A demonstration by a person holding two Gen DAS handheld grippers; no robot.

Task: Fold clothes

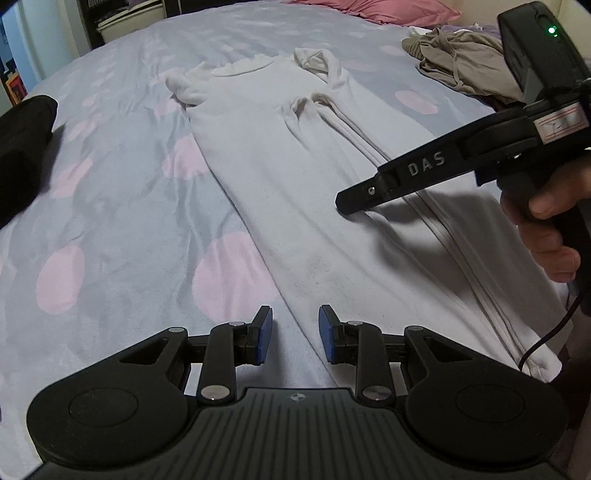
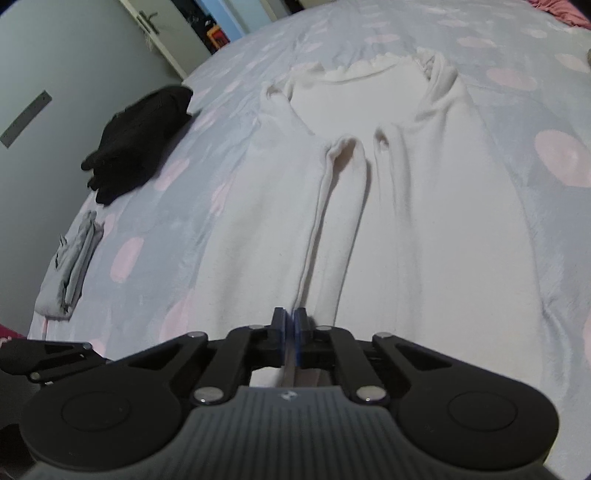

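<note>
A white long-sleeved garment (image 1: 295, 166) (image 2: 424, 221) lies flat on the bed, neck at the far end and both sleeves folded in over the body. My left gripper (image 1: 295, 332) hovers open over the garment's left edge near the hem, with nothing between its blue pads (image 1: 264, 332). My right gripper (image 2: 290, 321) is shut, and the long fold of one sleeve (image 2: 340, 206) runs straight into its pads. In the left wrist view the right gripper's tip (image 1: 347, 206) rests on the cloth at the garment's right side, held by a hand (image 1: 546, 229).
The bed has a pale blue sheet with pink dots (image 1: 110, 221). A black garment (image 2: 136, 144) (image 1: 22, 147) and a folded grey one (image 2: 70, 269) lie at the left. A tan clothes pile (image 1: 461, 62) and a pink pillow (image 1: 388, 11) are at the far right. A door (image 2: 74, 55) stands beyond the bed.
</note>
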